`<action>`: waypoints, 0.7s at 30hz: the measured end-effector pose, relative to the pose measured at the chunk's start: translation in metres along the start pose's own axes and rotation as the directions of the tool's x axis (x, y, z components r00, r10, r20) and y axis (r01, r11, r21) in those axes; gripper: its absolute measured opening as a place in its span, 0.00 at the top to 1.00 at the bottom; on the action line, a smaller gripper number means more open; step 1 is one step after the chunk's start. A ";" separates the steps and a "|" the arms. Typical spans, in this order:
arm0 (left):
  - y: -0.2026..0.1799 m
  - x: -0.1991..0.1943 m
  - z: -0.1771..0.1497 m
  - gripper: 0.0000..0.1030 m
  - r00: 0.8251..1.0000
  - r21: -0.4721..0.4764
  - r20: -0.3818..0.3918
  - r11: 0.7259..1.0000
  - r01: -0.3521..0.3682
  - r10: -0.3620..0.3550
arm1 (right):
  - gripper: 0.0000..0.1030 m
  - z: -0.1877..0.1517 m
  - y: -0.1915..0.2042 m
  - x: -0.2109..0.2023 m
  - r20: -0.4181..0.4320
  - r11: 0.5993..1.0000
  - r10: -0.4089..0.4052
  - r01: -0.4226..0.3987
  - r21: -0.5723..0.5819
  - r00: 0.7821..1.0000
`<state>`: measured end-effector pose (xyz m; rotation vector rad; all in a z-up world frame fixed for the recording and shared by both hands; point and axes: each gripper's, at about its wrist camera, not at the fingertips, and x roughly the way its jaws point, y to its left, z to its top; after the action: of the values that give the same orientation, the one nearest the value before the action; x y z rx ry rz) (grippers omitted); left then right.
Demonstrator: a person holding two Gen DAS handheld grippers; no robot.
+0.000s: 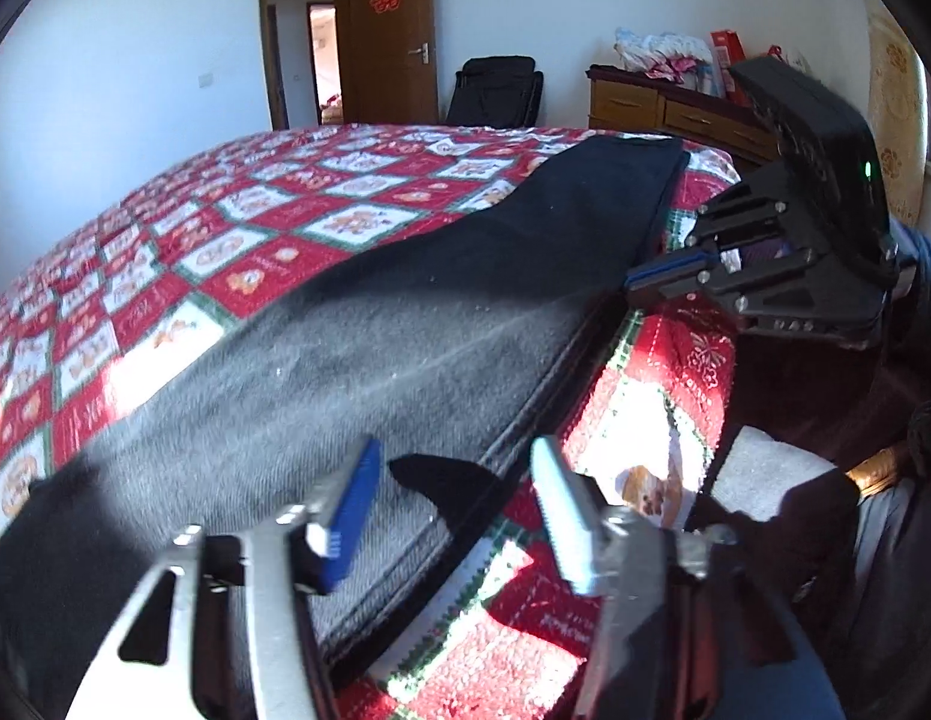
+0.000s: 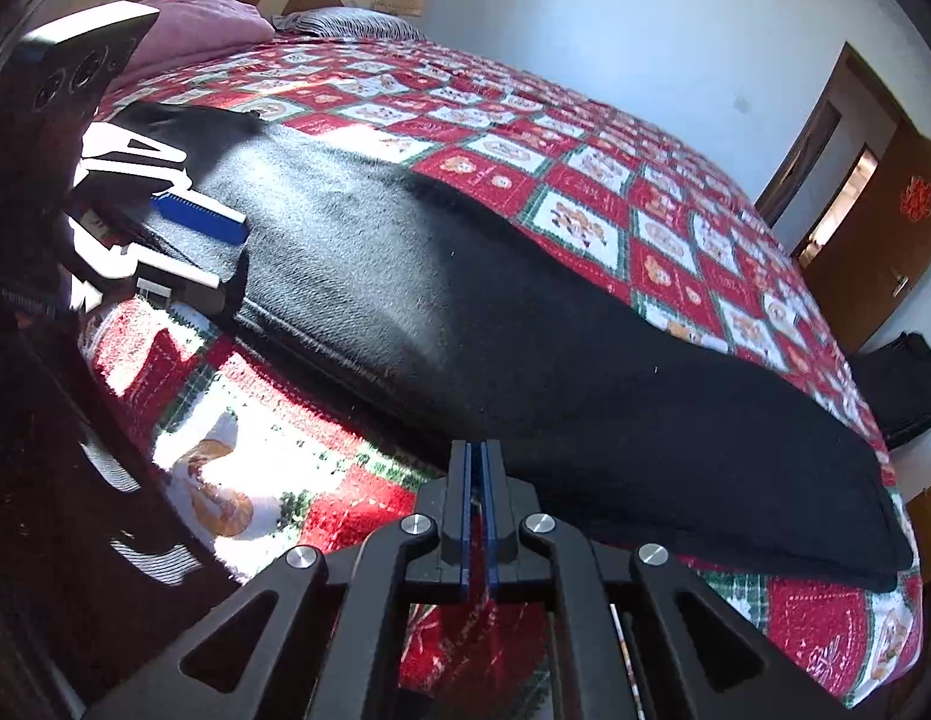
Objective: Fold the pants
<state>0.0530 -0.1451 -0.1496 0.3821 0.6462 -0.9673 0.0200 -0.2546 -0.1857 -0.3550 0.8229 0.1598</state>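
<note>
Dark, coarse-woven pants (image 1: 357,324) lay long and flat on the bed's red patchwork quilt (image 1: 237,222) by white walls, left gripper (image 1: 459,480) fingers apart over the seam, right gripper (image 2: 478,450) fingers together at its near edge.

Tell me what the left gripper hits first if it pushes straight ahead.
Most likely the near edge of the black pants on the quilt; the open left gripper straddles that edge, though depth is unclear.
</note>
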 end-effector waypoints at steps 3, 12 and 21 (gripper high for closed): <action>-0.003 0.014 0.000 0.41 0.998 0.012 -0.057 1.000 0.021 -0.020 | 0.97 0.000 -0.019 -0.015 0.033 0.998 -0.023 0.020 0.062 0.999; 0.006 0.016 -0.010 0.40 0.987 -0.082 -0.096 0.990 0.119 -0.126 | 0.96 -0.025 -0.146 -0.021 -0.149 0.856 -0.262 0.301 0.420 0.953; -0.013 0.007 0.013 0.38 0.999 0.024 -0.023 0.999 0.027 -0.027 | 0.29 -0.056 -0.222 -0.083 -0.032 0.663 -0.264 0.206 0.720 0.964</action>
<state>0.0497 -0.1637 -0.1450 0.4072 0.6625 -0.9983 -0.0132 -0.4821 -0.1047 0.2999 0.6934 -0.4001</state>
